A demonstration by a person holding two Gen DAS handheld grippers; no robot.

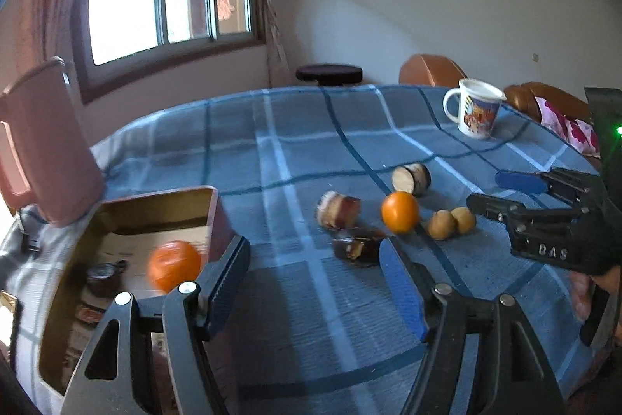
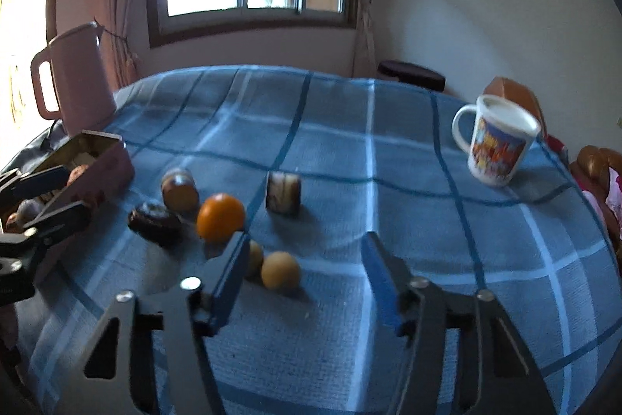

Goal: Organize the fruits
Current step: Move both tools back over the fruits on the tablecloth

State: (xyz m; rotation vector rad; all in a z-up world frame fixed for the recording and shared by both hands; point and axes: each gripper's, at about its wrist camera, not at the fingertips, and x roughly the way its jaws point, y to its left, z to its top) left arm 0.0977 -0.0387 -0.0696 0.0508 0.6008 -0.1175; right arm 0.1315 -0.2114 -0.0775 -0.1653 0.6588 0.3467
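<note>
One orange [image 1: 175, 269] lies inside the open tin box [image 1: 155, 197] at the left. My left gripper [image 1: 313, 251] hangs open beside the box with nothing between its fingers. A second orange [image 1: 400, 212] rests on the blue checked cloth next to two small yellow-brown fruits [image 1: 441, 224]. My right gripper [image 2: 305, 244] is open over these; one small fruit [image 2: 280, 269] lies between its fingers near the left one, untouched. The other small fruit [image 2: 254, 257] is partly hidden behind that finger. The orange [image 2: 221, 218] sits just beyond the left fingertip.
Two cake rolls [image 1: 338, 211] [image 1: 412, 177] and a dark pastry [image 1: 357, 247] lie around the fruit. A printed mug [image 2: 497, 142] stands at the far right, a pink jug [image 2: 77, 76] at the far left behind the tin [image 2: 112, 158]. A dark stool [image 1: 328, 72] and brown chairs stand beyond the table.
</note>
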